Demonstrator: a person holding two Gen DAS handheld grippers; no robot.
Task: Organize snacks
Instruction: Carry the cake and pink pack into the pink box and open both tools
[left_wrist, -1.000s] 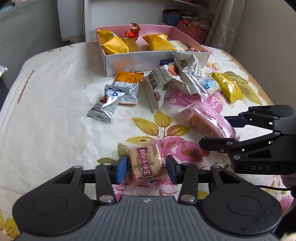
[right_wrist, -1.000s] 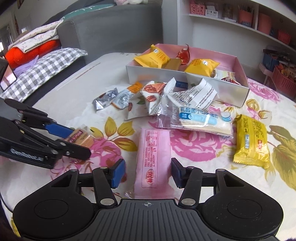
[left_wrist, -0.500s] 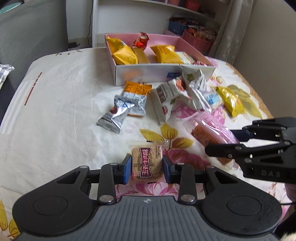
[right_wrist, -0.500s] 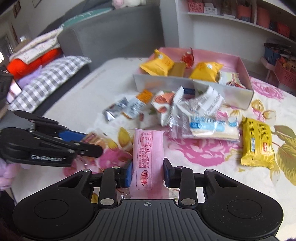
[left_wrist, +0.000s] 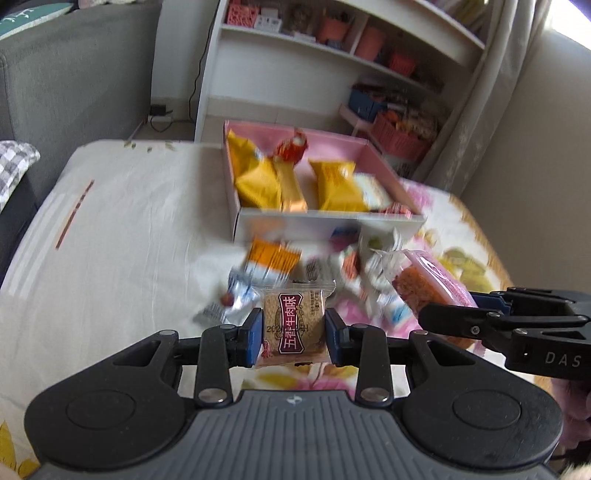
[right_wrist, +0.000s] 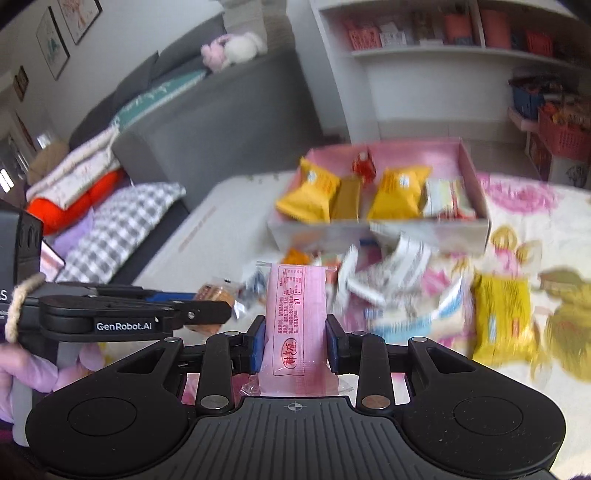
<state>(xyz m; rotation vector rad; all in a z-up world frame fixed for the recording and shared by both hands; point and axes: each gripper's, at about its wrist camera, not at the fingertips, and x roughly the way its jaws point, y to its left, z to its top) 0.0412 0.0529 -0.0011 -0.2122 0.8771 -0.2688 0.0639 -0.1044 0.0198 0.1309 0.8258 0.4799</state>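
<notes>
Both tongs are clamped on a snack: the left gripper (left_wrist: 293, 331) pinches a square biscuit packet (left_wrist: 294, 325) by its two side edges, and the right gripper (right_wrist: 295, 341) pinches a long pink packet (right_wrist: 297, 325) near its lower end, so most of its length stands free ahead of the fingers; both packets look lifted clear of the flowered tablecloth (left_wrist: 122, 236), with the loose pile of wrappers (right_wrist: 391, 280) below and the pink box (left_wrist: 328, 221) beyond it, already holding yellow packets (left_wrist: 334, 184) in a row; the step in hand seems to be carrying both to the box; I would keep the squeeze steady, since slick film can slip; bring the pink packet over the near wall high enough that its free end does not catch the rim; keep the two grippers apart as they converge; set each packet flat in a bare part of the box before letting go.
</notes>
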